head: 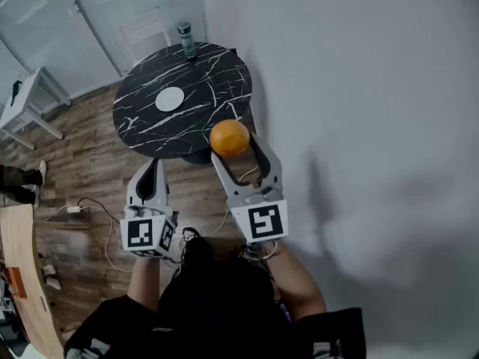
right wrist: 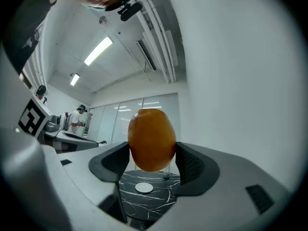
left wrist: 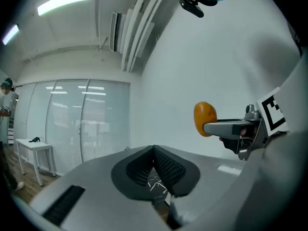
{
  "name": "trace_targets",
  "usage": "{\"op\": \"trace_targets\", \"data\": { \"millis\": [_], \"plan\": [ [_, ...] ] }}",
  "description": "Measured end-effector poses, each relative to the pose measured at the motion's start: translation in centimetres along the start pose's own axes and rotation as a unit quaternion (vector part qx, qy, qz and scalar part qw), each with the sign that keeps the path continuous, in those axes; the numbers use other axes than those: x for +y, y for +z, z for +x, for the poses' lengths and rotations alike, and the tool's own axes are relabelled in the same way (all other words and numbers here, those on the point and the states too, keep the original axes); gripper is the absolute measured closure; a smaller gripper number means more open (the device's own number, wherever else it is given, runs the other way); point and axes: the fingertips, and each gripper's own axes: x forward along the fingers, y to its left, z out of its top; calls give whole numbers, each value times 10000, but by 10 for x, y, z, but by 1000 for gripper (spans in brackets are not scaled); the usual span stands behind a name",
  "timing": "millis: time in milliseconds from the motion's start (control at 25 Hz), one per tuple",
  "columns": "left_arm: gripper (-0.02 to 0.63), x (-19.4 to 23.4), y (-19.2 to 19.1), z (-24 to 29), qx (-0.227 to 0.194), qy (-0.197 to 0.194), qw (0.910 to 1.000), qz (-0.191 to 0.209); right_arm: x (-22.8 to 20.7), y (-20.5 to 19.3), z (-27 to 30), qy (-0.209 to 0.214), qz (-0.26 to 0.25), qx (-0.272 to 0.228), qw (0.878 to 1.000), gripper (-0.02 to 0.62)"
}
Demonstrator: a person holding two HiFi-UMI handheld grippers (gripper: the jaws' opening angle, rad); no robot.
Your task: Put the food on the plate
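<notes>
Currently on my screens, item by item.

- Fruit (head: pixel 229 138): orange and egg-shaped, clamped between the pads of my right gripper (head: pixel 235 146) and held in the air. In the head view it shows against the near rim of the table (head: pixel 209 73). Its long axis stands upright in the right gripper view, crosswise to the squeeze, with both ends clear of the pads above and below. I cannot tell which is the stem end.
- Left gripper (head: pixel 153 172): jaws together with nothing between them, beside the right one.
- Plate (head: pixel 170 99): small and white, flat on the black marbled table, well apart from the fruit.
- Bottle (head: pixel 186 40): upright at the table's far edge.
</notes>
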Motion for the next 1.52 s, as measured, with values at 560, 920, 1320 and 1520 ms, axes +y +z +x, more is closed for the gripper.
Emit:
{"op": "trace_targets", "data": {
  "millis": [560, 920, 1320, 1520],
  "plan": [
    [607, 52, -43, -16, 499, 268, 9984, -72, 35, -32, 32, 191, 203, 226, 9994, 304],
    [607, 136, -63, 13, 623, 75, 9980, -64, 72, -52, 111, 73, 209, 304, 9993, 303],
    [607, 222, -59, 47, 565, -276, 9980, -111, 111, -47, 175, -96, -174, 439, 9988, 302],
    [607, 224, -64, 60, 552, -468, 9970, -278, 112, -47, 187, -126, -200, 490, 9985, 302]
  ]
}}
